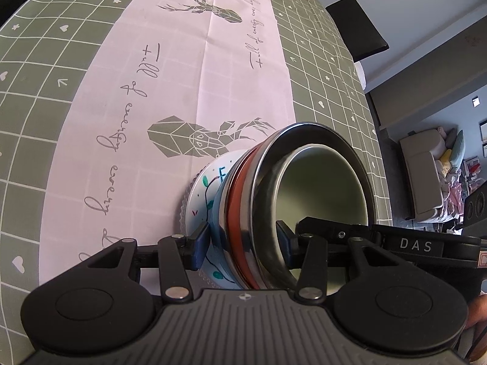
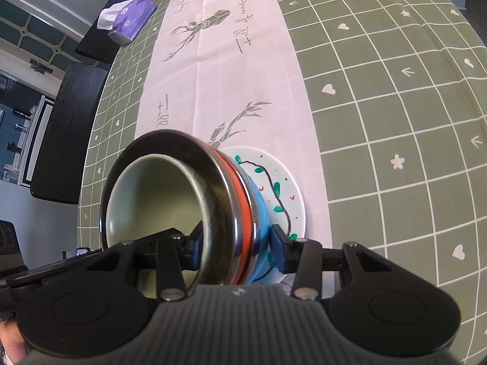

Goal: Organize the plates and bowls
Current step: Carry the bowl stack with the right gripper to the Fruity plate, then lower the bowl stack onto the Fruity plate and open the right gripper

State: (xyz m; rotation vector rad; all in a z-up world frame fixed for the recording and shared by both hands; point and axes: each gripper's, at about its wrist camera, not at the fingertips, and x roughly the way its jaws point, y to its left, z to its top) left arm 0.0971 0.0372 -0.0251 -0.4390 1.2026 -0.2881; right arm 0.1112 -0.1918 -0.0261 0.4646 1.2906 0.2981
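Gripping opposite sides of the nested bowl stack [image 1: 258,213], the left gripper [image 1: 243,243] and right gripper [image 2: 236,246] clamp its rims above the painted plate [image 2: 283,188]. Uneven lifting could let the inner bowl [image 2: 158,194] slide out.

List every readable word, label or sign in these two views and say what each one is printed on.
"DAS": white letters on the right gripper, seen in the left wrist view.
"Full of energy every...": grey script on the pink table runner; the rest cannot be read.
"F": single dark letter on the white painted plate; anything further is hidden by the stacked bowls.
Tissue pack: print too small to read.
Left gripper: a small emblem, no words.
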